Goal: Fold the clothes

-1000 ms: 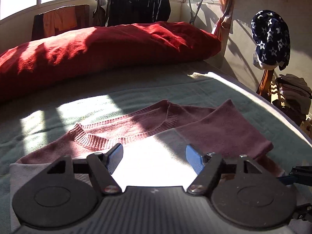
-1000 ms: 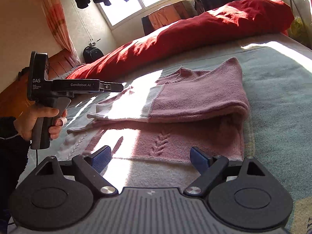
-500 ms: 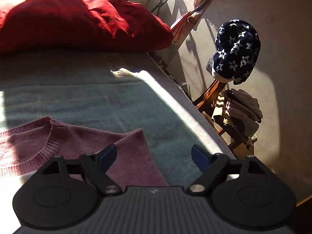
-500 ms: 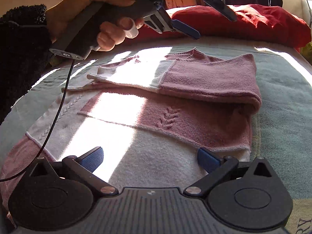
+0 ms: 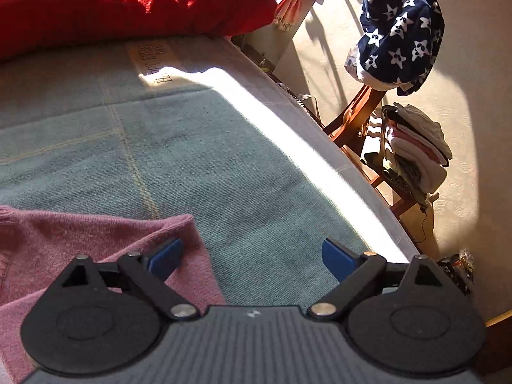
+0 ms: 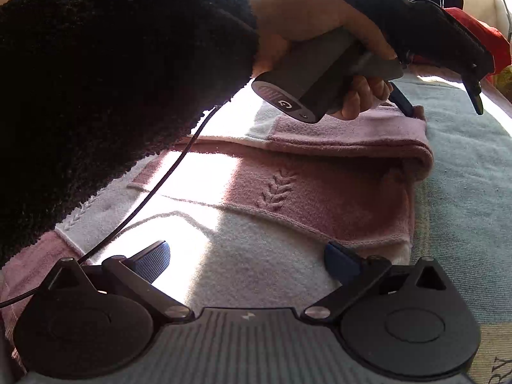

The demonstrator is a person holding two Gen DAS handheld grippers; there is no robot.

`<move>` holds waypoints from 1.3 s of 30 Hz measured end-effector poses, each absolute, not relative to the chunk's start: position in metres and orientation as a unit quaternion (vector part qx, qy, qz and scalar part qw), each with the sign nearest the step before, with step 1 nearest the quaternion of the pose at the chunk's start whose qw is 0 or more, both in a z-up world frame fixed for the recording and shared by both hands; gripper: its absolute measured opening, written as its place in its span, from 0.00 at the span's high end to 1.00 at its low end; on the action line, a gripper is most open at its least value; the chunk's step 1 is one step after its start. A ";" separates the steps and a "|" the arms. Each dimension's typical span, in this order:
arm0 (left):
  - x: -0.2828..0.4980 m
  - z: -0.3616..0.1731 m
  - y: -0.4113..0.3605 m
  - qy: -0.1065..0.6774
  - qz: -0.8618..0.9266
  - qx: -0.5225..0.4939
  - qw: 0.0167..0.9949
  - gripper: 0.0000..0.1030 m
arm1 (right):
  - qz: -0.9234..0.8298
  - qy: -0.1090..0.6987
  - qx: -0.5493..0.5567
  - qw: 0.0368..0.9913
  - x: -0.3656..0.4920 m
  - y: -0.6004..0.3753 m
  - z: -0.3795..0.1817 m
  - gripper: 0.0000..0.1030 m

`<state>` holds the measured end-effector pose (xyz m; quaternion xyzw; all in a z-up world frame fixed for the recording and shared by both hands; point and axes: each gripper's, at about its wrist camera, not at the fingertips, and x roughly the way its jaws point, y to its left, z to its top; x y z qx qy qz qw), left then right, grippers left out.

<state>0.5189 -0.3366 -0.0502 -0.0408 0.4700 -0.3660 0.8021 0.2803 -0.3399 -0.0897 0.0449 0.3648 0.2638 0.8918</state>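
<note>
Though both pairs of jaws gape empty, having just widened, the pink-and-white sweater (image 6: 320, 192) lies folded.

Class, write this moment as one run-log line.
left gripper: jaws just opening, over sweater corner | right gripper: open, empty | sweater: partly folded

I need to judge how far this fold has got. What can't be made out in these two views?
- Left part of the sweater, right wrist view: hidden behind the black sleeve.
- Sweater, left wrist view: cut off by the left edge.
- Printed text on the bedspread: too small and angled.
</note>
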 end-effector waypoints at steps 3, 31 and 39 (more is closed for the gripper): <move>0.499 -0.040 -0.319 0.475 -0.384 -0.050 0.790 0.10 | 0.261 0.366 0.060 0.891 0.282 -0.342 -0.090 0.00; 0.431 -0.060 -0.282 0.521 -0.434 -0.103 0.728 0.07 | 0.312 0.363 0.037 0.877 0.253 -0.324 -0.073 0.00; 0.437 -0.069 -0.307 0.499 -0.431 -0.085 0.747 0.07 | 0.301 0.375 0.037 0.876 0.253 -0.333 -0.082 0.00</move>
